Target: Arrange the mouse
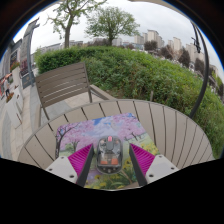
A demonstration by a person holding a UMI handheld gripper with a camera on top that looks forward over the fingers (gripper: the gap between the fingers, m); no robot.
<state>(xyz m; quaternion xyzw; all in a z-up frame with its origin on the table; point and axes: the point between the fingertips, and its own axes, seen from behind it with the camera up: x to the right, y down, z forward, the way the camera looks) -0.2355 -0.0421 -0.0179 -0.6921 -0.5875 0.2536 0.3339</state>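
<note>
A dark mouse [109, 152] with orange-lit parts rests on a mouse mat [108, 132] printed with pink blossom trees. The mat lies on a round slatted wooden table [170, 130]. My gripper [111, 160] is low over the mat's near part, and the mouse stands between its two magenta pads. The left finger [82, 159] is close against the mouse's side. A narrow gap shows between the mouse and the right finger [141, 158]. The gripper is open around the mouse, which sits on the mat by its own weight.
A wooden bench [60, 84] stands beyond the table's far left side on a paved strip. A green hedge [150, 72] runs behind the table, with trees and buildings farther off. Bare table slats show to the right of the mat.
</note>
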